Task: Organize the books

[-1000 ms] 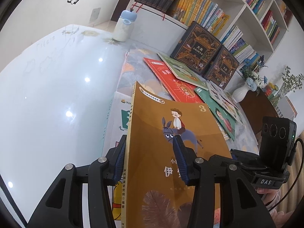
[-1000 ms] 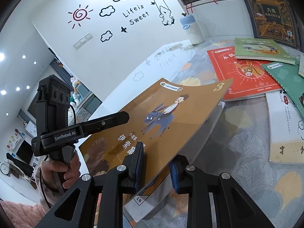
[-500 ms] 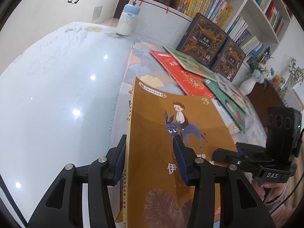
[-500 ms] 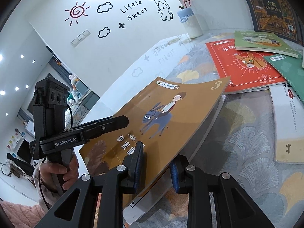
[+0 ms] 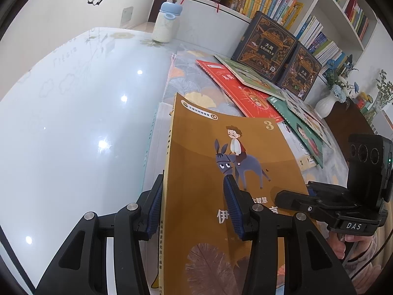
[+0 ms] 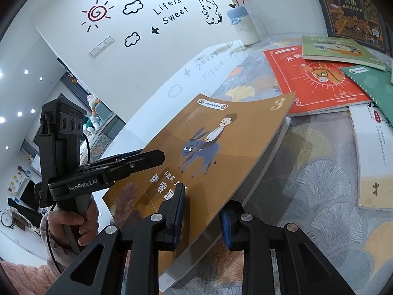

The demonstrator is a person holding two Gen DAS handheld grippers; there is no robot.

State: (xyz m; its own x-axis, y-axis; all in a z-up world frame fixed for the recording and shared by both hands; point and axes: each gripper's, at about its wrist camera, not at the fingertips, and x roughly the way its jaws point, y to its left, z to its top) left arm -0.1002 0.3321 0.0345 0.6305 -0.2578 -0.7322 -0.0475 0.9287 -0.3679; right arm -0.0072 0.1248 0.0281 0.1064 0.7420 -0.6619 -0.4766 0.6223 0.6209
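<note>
An orange-brown book (image 5: 221, 152) with a donkey rider and a "3" on its cover is tilted up over the table, held by both grippers. My left gripper (image 5: 194, 209) is shut on it at the spine side, one pad on the cover and one behind the spine. My right gripper (image 6: 201, 218) is shut on the near edge of the same book (image 6: 221, 142). Each wrist view shows the other gripper, the right gripper (image 5: 294, 199) and the left gripper (image 6: 147, 157), on the book. A white book (image 5: 159, 123) lies partly hidden beneath it.
Loose books spread over the patterned cloth: a red one (image 6: 314, 78), a light green one (image 6: 339, 49), a dark green one (image 6: 368, 81) and a white one (image 6: 368, 152). Two dark boxed volumes (image 5: 265, 41) lean on the bookshelf. A blue-capped bottle (image 5: 167, 22) and a white vase (image 5: 326, 103) stand nearby.
The left gripper has tipped slightly downward with the book. Both grips on the book are unchanged, and the right gripper has stayed about where it was.
</note>
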